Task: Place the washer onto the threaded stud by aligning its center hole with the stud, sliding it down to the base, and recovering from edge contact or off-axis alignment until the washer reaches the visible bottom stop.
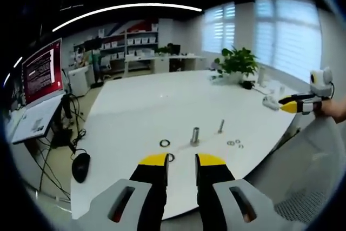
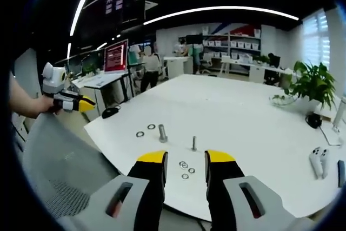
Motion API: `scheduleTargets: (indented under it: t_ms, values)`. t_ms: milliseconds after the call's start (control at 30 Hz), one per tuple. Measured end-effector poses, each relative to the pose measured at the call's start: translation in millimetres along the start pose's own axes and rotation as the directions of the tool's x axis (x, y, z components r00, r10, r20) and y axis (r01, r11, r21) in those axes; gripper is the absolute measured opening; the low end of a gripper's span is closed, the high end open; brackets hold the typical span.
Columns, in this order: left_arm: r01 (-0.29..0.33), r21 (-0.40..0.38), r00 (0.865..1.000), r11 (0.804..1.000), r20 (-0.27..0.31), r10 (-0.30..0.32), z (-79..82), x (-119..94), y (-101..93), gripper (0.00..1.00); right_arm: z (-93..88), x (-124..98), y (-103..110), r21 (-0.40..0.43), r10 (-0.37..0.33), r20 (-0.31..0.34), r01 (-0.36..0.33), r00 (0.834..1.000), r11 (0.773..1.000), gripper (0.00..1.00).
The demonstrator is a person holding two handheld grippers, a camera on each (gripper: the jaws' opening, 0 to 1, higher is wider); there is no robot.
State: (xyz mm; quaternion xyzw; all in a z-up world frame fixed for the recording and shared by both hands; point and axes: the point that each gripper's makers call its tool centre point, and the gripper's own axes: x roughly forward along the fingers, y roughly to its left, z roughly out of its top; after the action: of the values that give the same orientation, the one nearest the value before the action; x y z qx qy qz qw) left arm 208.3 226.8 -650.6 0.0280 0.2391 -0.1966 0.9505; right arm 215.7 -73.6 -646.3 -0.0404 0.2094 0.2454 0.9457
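We hold the left gripper [image 1: 181, 162] and right gripper [image 2: 184, 159] parted and empty, short of the table [image 2: 243, 117]; loose washers [image 2: 185, 167] lie beside the thin stud [image 2: 193, 143], within reach.

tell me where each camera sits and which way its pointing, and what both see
Left gripper view: rides on the left gripper, held off the white table's near edge, facing across it to the thick stud and thin stud; its open yellow-tipped jaws show, and the right gripper enters at right with a hand.
Right gripper view: rides on the right gripper, also off the table edge, facing the same studs and small washers; its open jaws show, and the left gripper enters at left.
Shared: table, both studs, washers.
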Motion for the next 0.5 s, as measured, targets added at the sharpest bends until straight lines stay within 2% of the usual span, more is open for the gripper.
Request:
scheduleTargets:
  t_ms: [67,267,367,433,500]
  values:
    - [-0.004,-0.002,1.0,1.0,-0.005,0.004,-1.2,-0.2,1.1,0.17,2.6,-1.1,-2.4,0.003,-0.014,0.016,0.014,1.0,1.0,0.31]
    - [0.007,-0.027,1.0,1.0,-0.021,-0.008,-6.0,0.4,2.9,0.17,2.1,-0.7,-0.8,0.01,-0.009,0.01,0.009,1.0,1.0,0.31]
    - [0.0,-0.064,1.0,0.998,-0.009,0.0,-6.4,-0.7,7.0,0.18,1.4,-0.8,-1.9,0.009,-0.012,0.008,0.011,1.0,1.0,0.3]
    - [-0.006,-0.123,1.0,0.992,-0.013,0.004,-9.3,-0.4,8.5,0.21,2.0,-1.6,-5.4,0.004,-0.028,0.013,0.027,1.0,1.0,0.31]
    - [0.009,-0.132,1.0,0.991,0.002,-0.008,-6.3,-0.7,6.5,0.23,1.8,-2.6,-8.1,0.023,-0.038,0.015,0.038,0.999,0.999,0.31]
